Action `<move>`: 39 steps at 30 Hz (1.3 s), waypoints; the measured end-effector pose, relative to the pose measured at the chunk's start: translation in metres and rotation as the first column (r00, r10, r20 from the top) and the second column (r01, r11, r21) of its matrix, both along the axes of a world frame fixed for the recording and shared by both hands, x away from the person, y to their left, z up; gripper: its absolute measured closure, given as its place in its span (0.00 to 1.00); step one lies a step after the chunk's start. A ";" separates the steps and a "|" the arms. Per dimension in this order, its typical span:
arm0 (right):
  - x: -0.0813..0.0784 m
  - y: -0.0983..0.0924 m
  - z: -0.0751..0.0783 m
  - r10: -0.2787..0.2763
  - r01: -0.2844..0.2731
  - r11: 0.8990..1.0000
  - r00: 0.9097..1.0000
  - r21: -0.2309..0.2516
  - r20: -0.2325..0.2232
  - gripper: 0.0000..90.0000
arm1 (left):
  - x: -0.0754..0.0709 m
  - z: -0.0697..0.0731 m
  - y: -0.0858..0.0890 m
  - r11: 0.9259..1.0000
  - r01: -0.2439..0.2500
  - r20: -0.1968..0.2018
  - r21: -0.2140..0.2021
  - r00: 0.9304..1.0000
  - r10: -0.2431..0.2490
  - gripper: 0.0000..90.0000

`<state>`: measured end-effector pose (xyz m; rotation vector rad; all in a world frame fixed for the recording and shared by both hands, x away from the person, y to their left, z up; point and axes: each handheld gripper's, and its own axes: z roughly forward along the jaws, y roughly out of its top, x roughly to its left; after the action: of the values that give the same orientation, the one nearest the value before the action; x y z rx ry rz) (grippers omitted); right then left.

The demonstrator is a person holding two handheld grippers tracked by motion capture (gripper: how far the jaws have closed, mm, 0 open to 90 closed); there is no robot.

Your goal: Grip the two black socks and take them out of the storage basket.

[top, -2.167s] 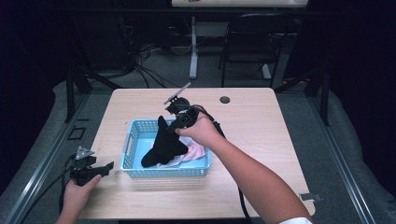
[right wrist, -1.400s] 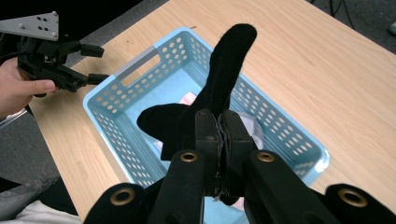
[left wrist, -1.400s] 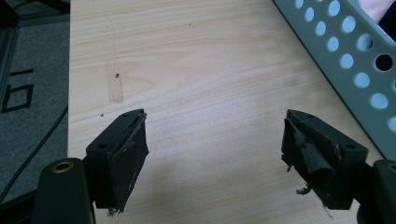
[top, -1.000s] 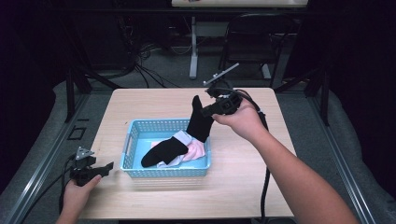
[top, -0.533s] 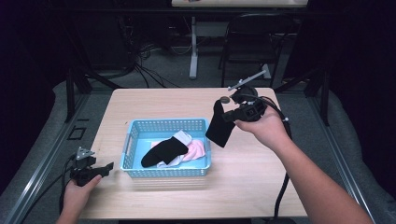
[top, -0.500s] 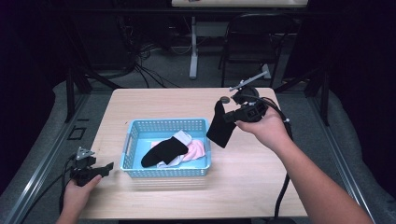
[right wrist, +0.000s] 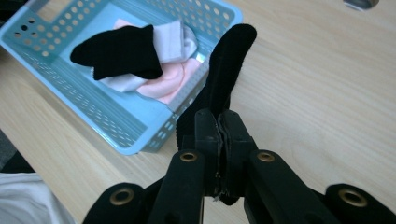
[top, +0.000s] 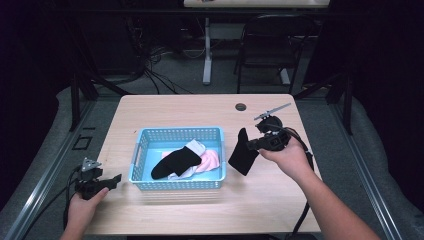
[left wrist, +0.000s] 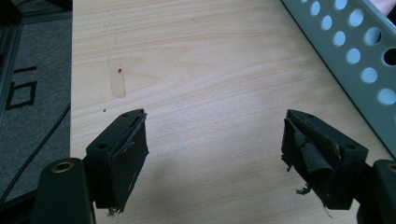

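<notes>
From above, the right tongs [top: 254, 144] hold a black sock [top: 242, 153] out over the bare table [top: 175, 107], just to the right of the blue basket [top: 141, 145] and clear of its wall. It looks to me as if the sock is being carried away from the basket to be laid down on the open wood on that side. The sock hangs from one end, its long axis running down and slightly toward the basket, lower end close to the tabletop. A second black sock [top: 174, 161] lies in the basket across white and pink ones (a small heap). The left tongs [top: 116, 178] rest at the near left corner of the table, apart from the basket, apparently waiting.

In the left gripper view, the left tongs [left wrist: 215, 149] stand wide open with nothing between them, bare wood beneath, the basket's pierced wall [left wrist: 355, 60] at the upper right.

In the right gripper view, the right tongs [right wrist: 218, 135] are pressed closed on the black sock [right wrist: 224, 79], which stretches straight away from the jaws toward the basket's [right wrist: 112, 116] corner, its rounded end farthest off.
</notes>
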<state>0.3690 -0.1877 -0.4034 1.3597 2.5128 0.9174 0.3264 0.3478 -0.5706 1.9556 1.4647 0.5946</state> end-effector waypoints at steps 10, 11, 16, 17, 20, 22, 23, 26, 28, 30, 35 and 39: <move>0.022 -0.046 -0.063 -0.159 0.158 0.987 0.985 -0.022 -0.066 0.97 | 0.000 -0.001 0.000 1.000 -0.003 -0.002 -0.002 1.000 0.003 0.25; 0.027 -0.057 -0.074 -0.193 0.191 0.981 0.978 -0.036 -0.074 0.97 | 0.000 -0.001 0.000 1.000 -0.002 -0.005 0.000 1.000 0.002 0.25; 0.032 -0.074 -0.093 -0.242 0.239 0.970 0.965 -0.039 -0.098 0.97 | 0.000 -0.001 -0.001 1.000 -0.001 -0.009 0.004 1.000 0.001 0.25; 0.033 -0.077 -0.096 -0.252 0.250 0.968 0.962 -0.035 -0.109 0.97 | 0.000 -0.001 -0.001 1.000 -0.001 -0.009 0.004 1.000 0.001 0.25; 0.035 -0.084 -0.103 -0.271 0.267 0.963 0.955 -0.048 -0.124 0.96 | 0.000 -0.001 -0.001 1.000 -0.003 -0.008 0.003 1.000 0.003 0.25; 0.036 -0.087 -0.107 -0.283 0.279 0.959 0.951 -0.049 -0.124 0.95 | 0.000 -0.001 -0.001 1.000 -0.002 -0.011 0.005 1.000 0.002 0.25; 0.037 -0.089 -0.108 -0.294 0.289 0.956 0.947 -0.051 -0.132 0.92 | 0.000 -0.001 -0.001 1.000 -0.002 -0.012 0.004 1.000 0.003 0.25; 0.037 -0.091 -0.108 -0.292 0.288 0.956 0.947 -0.051 -0.133 0.85 | 0.000 -0.002 -0.001 1.000 -0.003 -0.008 0.003 1.000 0.003 0.25; 0.038 -0.091 -0.106 -0.292 0.288 0.956 0.948 -0.048 -0.124 0.79 | 0.000 -0.002 -0.001 1.000 -0.005 -0.007 0.001 1.000 0.005 0.25; 0.038 -0.090 -0.103 -0.297 0.291 0.954 0.949 -0.067 -0.106 0.73 | 0.000 -0.002 -0.001 1.000 -0.003 -0.009 0.003 1.000 0.003 0.25; 0.039 -0.082 -0.089 -0.278 0.271 0.958 0.957 -0.091 -0.078 0.65 | 0.000 -0.001 0.000 1.000 0.000 -0.010 0.005 1.000 0.001 0.25; 0.040 -0.063 -0.073 -0.221 0.217 0.970 0.975 -0.113 -0.025 0.58 | 0.000 -0.001 0.000 1.000 0.000 -0.009 0.004 1.000 0.000 0.25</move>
<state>0.4095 -0.2509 -0.4766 1.5918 2.3385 0.7064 0.3265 0.3476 -0.5718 1.9641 1.4702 0.5893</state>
